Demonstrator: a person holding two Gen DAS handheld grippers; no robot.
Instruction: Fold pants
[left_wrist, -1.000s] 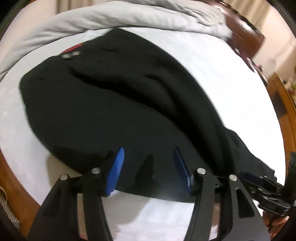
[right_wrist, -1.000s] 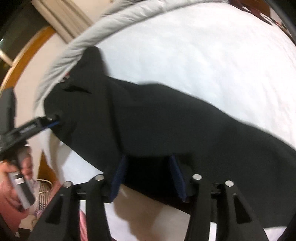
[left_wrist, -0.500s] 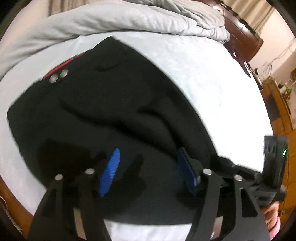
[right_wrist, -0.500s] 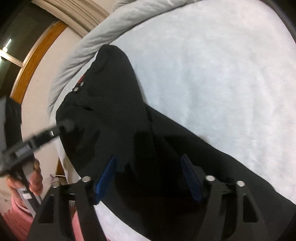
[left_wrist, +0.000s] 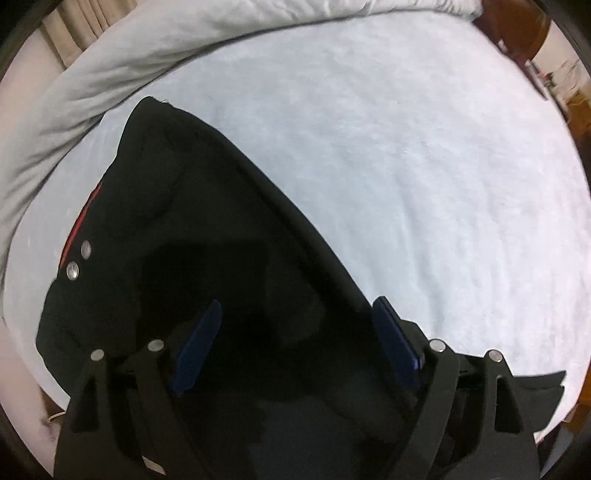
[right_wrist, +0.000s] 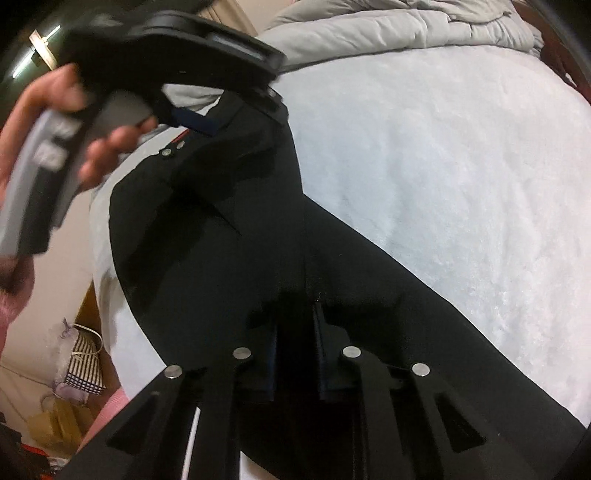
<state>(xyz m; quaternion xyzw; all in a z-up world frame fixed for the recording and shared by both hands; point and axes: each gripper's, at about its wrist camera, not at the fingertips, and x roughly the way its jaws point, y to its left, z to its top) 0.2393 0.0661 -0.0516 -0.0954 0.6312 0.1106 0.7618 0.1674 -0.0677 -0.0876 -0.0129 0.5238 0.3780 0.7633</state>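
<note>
Since both grippers swung from the trouser leg up toward the waistband in the last second, the black pants (left_wrist: 192, 221) now lie on the white bed (left_wrist: 424, 177) with the waist end near the grey duvet (left_wrist: 122, 62) and the leg running off to the right. Right gripper (right_wrist: 295, 343) has narrowed onto a fabric ridge and looks pinched on it; left gripper (left_wrist: 295, 332) is wide, hovering over cloth, so likely the lift for the first fold. No containers in use; only a striped bag (right_wrist: 83, 365) on the floor, contents unreadable.
</note>
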